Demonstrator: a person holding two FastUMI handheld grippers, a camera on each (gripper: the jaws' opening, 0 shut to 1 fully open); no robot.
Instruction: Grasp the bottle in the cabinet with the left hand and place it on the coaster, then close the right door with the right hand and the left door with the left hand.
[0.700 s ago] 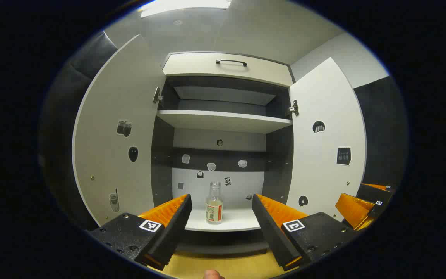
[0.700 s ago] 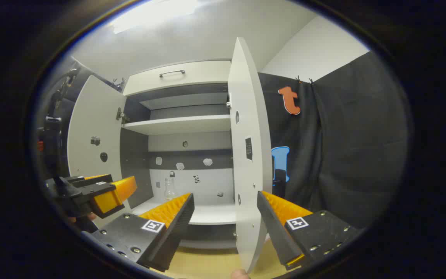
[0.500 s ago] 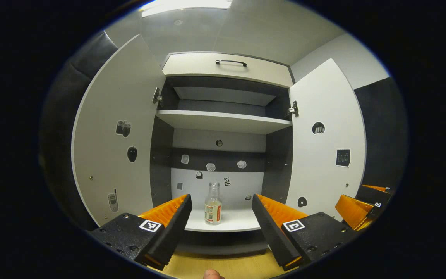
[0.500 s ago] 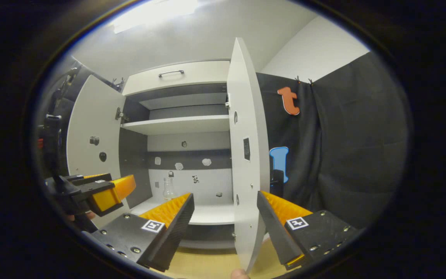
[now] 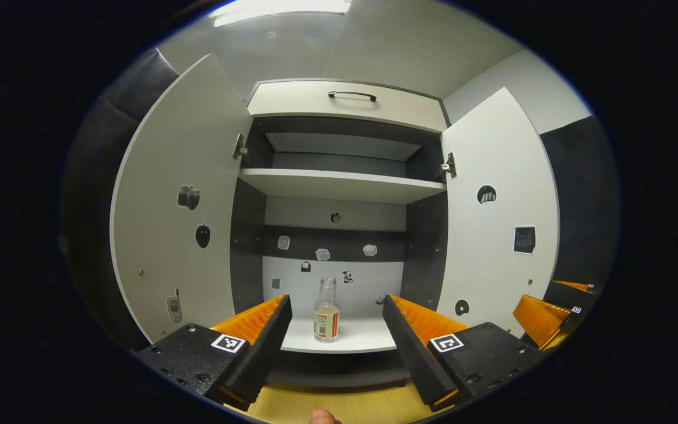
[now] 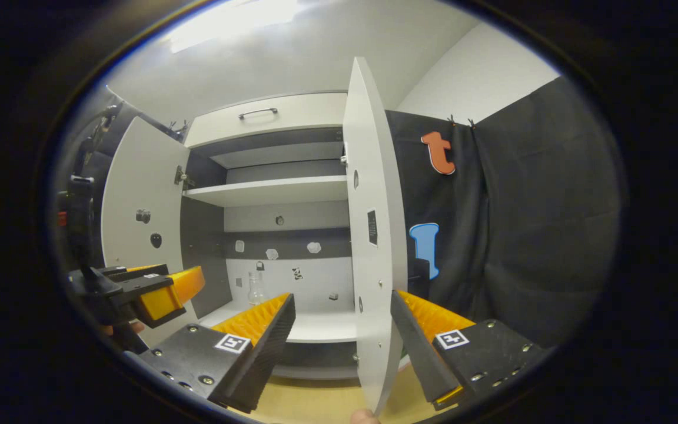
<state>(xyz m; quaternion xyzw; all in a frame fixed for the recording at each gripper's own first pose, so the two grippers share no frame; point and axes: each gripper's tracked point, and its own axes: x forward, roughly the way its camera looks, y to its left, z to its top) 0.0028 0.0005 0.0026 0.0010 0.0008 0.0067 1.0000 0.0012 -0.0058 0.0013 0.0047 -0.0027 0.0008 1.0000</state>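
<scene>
Bottle: small clear glass bottle (image 5: 326, 310) upright on cabinet shelf (image 5: 351, 338), ungrasped.
Left hand-held gripper (image 5: 336, 330): fingers apart, I'm short of it.
Risk: off-centre approach tips it.

Cabinet (image 5: 339, 147) stands straight ahead, both doors swung open: left door (image 5: 180, 200) to the left, right door (image 5: 498, 212) to the right. Bottle (image 5: 326, 310) upright on the bottom shelf (image 5: 362, 338), toward its front, left of centre. Upper shelf (image 5: 339, 184) above it; drawer (image 5: 345, 100) on top. Wooden table (image 5: 339, 403) below and before the cabinet. Left gripper (image 5: 337, 321) in front of the bottle, apart from it; right gripper (image 6: 343, 321) straddles the right door's edge.
</scene>
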